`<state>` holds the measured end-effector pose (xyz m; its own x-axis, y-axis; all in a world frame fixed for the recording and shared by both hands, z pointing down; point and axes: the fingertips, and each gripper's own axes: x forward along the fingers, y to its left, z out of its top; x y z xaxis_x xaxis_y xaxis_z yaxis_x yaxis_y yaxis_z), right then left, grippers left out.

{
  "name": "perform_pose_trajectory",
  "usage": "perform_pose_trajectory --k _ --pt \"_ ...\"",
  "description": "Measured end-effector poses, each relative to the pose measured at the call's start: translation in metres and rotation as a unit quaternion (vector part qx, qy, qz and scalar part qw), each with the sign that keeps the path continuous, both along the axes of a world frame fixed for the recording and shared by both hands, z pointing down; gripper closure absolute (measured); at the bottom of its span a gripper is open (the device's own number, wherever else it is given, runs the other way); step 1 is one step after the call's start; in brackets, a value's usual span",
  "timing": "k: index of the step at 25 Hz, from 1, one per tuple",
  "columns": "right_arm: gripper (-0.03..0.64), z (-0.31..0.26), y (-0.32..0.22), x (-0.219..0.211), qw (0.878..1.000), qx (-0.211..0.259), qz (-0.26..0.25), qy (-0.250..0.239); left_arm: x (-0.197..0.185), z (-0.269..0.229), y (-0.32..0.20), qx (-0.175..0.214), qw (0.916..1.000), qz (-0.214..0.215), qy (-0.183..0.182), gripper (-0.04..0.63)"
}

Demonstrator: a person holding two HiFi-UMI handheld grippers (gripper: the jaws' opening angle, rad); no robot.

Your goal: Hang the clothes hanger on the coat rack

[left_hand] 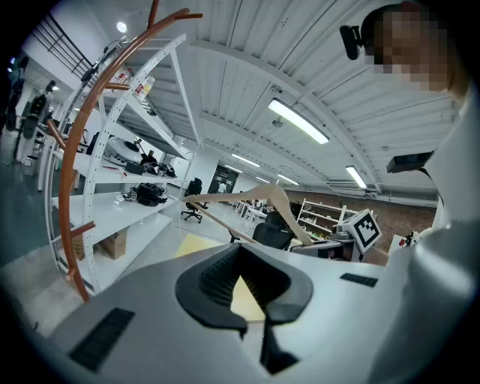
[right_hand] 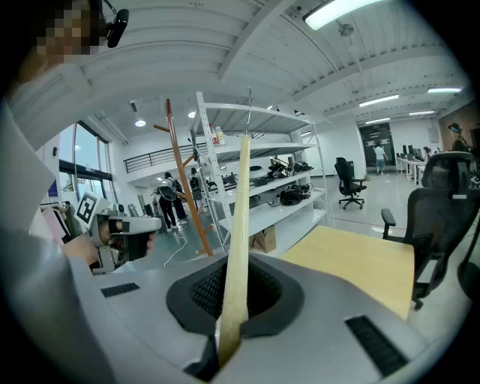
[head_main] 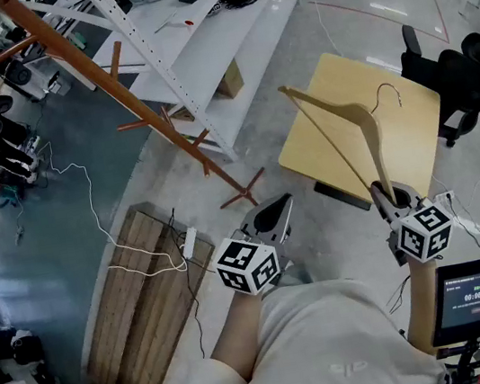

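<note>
A pale wooden clothes hanger [head_main: 375, 150] with a metal hook stands up from my right gripper [head_main: 385, 199], which is shut on the end of one arm. In the right gripper view the hanger [right_hand: 238, 225] rises straight out of the right gripper [right_hand: 225, 341]. The brown wooden coat rack [head_main: 71, 56] with pegs leans across the upper left of the head view, well left of the hanger; the coat rack [right_hand: 184, 180] stands beside the shelving. My left gripper [head_main: 273, 213] is shut with nothing in it. From the left gripper [left_hand: 251, 322] the hanger [left_hand: 277, 199] and coat rack [left_hand: 67, 165] both show.
A yellow table [head_main: 411, 126] lies under the hanger. White metal shelving [head_main: 224, 43] stands next to the rack. Wooden pallets [head_main: 148, 293] and a white cable [head_main: 99, 219] lie on the floor at left. Black office chairs [head_main: 467, 76] stand at right. A small screen [head_main: 476, 293] sits at lower right.
</note>
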<state>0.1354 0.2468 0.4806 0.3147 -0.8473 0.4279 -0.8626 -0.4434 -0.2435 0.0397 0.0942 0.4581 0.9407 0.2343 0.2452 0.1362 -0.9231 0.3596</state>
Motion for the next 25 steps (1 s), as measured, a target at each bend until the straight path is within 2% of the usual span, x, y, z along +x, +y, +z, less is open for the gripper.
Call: perform_pose_trajectory --k 5,10,16,25 --pt "0.609 -0.008 -0.076 0.022 1.0 0.005 0.003 0.005 0.023 -0.015 -0.065 0.02 0.9996 0.018 0.01 0.588" --pt "0.609 -0.01 -0.136 0.034 1.0 0.006 -0.025 0.003 0.038 -0.018 -0.11 0.022 0.9996 0.009 0.014 0.588" --pt "0.609 0.0 -0.173 0.055 0.998 -0.009 -0.065 0.0 0.05 -0.006 -0.134 0.016 0.9995 -0.028 0.003 0.588" --pt "0.609 -0.003 -0.244 0.084 0.991 -0.016 -0.135 0.008 0.055 -0.023 -0.188 0.032 0.994 -0.103 0.014 0.588"
